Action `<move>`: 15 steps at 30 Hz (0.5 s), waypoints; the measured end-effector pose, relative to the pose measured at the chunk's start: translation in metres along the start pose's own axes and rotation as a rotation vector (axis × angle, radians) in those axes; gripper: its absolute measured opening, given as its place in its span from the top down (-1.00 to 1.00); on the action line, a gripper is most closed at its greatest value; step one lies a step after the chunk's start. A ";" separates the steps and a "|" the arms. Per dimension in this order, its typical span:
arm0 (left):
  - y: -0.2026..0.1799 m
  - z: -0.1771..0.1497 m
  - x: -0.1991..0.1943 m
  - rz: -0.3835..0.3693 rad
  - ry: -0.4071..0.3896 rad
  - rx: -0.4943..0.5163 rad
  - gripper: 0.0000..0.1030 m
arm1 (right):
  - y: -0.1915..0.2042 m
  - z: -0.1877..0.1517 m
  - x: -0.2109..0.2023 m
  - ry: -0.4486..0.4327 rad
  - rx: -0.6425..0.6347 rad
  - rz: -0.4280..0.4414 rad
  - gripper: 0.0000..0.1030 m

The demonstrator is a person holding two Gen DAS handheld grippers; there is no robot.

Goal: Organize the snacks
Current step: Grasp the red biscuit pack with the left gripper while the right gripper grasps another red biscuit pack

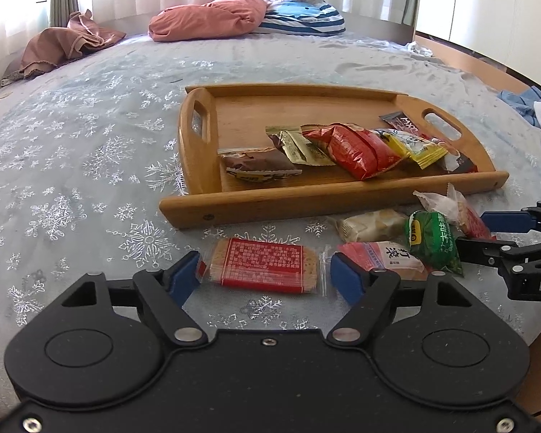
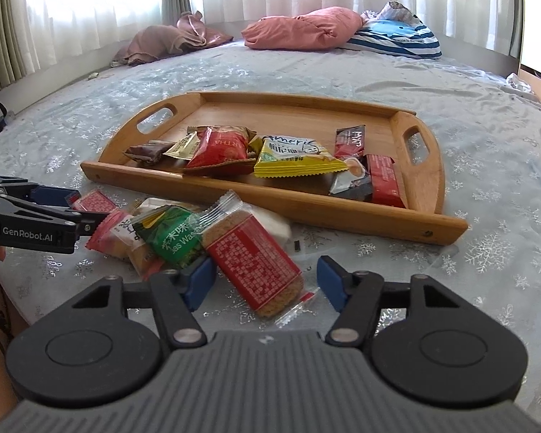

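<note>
Bed (image 1: 90, 144) | wooden tray (image 1: 306, 198) | both hand-held grippers spread

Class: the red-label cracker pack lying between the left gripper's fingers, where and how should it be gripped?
Grip the red-label cracker pack across its short ends, left gripper coming low from the near side. It lies flat, lengthwise between the open fingers, so closing catches both crimped ends.
</note>
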State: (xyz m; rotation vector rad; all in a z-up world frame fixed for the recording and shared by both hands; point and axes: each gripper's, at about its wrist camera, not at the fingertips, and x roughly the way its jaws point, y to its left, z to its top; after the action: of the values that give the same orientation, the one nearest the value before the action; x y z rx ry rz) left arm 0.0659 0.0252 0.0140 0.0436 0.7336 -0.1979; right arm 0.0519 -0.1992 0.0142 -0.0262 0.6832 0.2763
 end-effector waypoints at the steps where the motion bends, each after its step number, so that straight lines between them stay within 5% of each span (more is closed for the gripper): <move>1: -0.001 0.000 0.000 0.000 0.001 0.003 -0.42 | 0.000 0.000 0.000 0.000 0.001 0.000 -0.44; 15: -0.002 -0.004 -0.009 0.003 0.010 0.012 -0.37 | -0.003 -0.002 -0.001 -0.002 0.034 -0.022 0.13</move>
State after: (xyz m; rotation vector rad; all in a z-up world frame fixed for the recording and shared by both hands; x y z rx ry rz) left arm 0.0563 0.0254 0.0166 0.0569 0.7427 -0.1992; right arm 0.0507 -0.2029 0.0128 -0.0014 0.6849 0.2433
